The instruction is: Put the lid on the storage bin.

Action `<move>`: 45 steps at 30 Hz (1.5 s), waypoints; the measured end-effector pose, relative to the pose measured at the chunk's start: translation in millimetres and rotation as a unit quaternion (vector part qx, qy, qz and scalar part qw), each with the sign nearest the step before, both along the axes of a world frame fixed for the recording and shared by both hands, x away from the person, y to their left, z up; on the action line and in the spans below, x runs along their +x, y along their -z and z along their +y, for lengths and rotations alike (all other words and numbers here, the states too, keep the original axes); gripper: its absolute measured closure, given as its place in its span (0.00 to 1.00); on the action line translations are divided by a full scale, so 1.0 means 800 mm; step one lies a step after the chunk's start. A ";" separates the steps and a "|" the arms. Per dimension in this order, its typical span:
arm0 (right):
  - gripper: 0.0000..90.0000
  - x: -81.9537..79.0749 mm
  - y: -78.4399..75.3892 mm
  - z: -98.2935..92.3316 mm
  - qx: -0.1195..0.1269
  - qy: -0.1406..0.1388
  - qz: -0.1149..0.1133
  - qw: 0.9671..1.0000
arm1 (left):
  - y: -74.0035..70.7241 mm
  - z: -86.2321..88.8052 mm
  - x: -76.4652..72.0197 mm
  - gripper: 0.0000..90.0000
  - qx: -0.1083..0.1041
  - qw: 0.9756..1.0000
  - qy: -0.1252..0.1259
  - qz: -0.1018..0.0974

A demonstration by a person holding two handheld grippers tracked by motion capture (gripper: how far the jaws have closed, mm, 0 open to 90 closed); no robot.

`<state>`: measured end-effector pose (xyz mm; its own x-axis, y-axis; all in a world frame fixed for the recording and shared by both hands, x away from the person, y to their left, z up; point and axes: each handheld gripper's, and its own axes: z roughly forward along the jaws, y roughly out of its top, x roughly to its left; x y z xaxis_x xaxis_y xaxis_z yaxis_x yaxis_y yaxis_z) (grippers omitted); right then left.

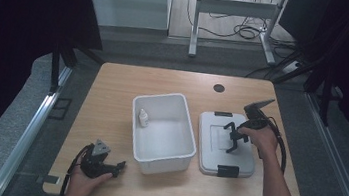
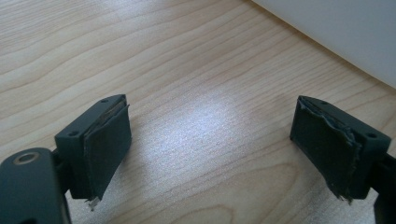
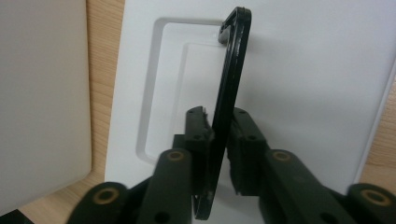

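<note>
A white open bin [image 1: 164, 165] stands mid-table with a small white bottle [image 1: 143, 118] inside near its left wall. Right of it lies a flat grey lid [image 1: 213, 155] with black clips at its far and near ends. My right gripper [image 1: 234, 138] hovers over the lid, shut on the lid's thin black handle [image 1: 229, 127]. In the right gripper view the handle [image 3: 233, 56] stands on edge between the jaws of the right gripper [image 3: 223, 116], above the lid's recess [image 3: 317, 70]. My left gripper [image 1: 119, 169] rests open at the front left, its jaws [image 2: 210, 116] wide over bare wood.
The bin's white wall [image 2: 345, 28] is just beyond the left gripper, and the bin's side [image 3: 42, 84] lies left of the lid. A dark cable hole [image 1: 219, 88] sits at the table's far edge. Bare wood [image 1: 111, 100] lies left of the bin.
</note>
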<state>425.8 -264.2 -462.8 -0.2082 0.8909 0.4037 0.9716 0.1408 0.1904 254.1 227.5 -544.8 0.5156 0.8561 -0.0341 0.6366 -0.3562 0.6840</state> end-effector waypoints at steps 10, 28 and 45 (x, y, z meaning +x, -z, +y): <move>0.94 0.002 0.001 0.002 0.007 0.017 0.008 1.000 | 0.000 0.000 0.000 0.14 0.000 1.000 0.000 0.000; 0.94 -0.011 -0.021 -0.009 0.039 0.050 -0.005 0.998 | 0.000 0.000 0.000 0.14 0.000 1.000 0.000 0.000; 0.94 -0.023 -0.068 -0.009 0.059 0.057 -0.025 0.996 | 0.000 0.000 0.000 0.14 0.000 1.000 0.000 0.000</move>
